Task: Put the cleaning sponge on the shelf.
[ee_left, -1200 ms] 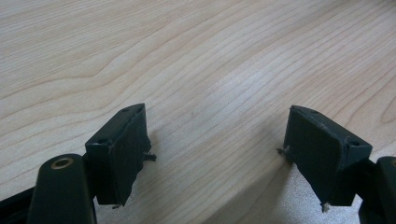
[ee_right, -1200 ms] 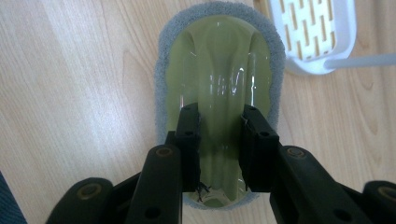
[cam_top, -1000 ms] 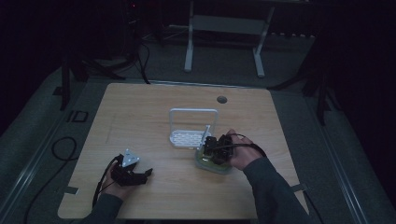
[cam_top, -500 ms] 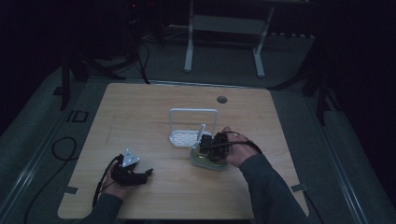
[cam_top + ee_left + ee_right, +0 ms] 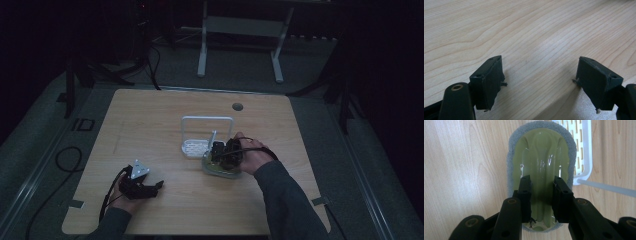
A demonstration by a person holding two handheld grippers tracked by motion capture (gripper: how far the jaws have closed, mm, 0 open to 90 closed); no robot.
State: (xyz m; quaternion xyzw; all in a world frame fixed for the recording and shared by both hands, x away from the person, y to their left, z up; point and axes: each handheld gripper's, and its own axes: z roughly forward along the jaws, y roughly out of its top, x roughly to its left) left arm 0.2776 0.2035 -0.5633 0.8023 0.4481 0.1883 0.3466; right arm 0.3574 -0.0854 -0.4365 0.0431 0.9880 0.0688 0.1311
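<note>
We clamp the right gripper (image 5: 541, 197) on the scrubber's (image 5: 541, 152) ridge, long axis toward 12 o'clock; left gripper (image 5: 539, 82) gapes empty.

A light wooden table (image 5: 150, 120) carries a white rack (image 5: 196, 146) and a green scrubber (image 5: 541, 157).

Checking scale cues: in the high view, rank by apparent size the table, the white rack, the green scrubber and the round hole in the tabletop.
1. Table.
2. White rack.
3. Green scrubber, partly hidden under the right gripper, so it might match the rack.
4. Round hole.
</note>
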